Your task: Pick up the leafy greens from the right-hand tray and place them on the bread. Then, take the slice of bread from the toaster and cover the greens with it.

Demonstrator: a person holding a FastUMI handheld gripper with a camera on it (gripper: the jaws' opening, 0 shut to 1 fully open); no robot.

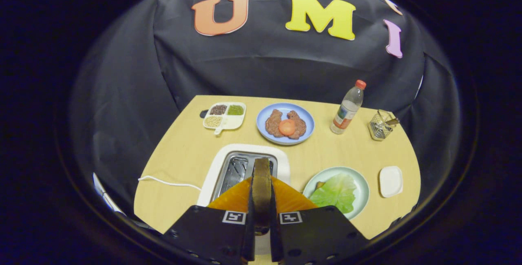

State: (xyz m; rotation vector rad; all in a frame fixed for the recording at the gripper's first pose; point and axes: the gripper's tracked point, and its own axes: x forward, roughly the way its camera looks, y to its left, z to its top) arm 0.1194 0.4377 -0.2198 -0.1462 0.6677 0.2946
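My gripper point(261, 206) is shut on a brown slice of bread point(261, 181), which stands edge-on between the fingers. It hangs just above the slots of the white toaster point(218, 171). To the right of the fingers a pale green plate point(363, 187) holds the leafy greens point(336, 192), spread flat. A small brown bit of bread point(319, 184) peeks out from under the left edge of the greens.
Beyond the toaster stands a blue plate point(263, 115) with meat and a tomato slice. A divided white dish point(236, 123) of beans sits to its left. To its right are a water bottle point(347, 110) and a wire basket point(381, 125). A small white dish point(390, 180) lies beside the green plate. The toaster cord point(167, 182) trails left.
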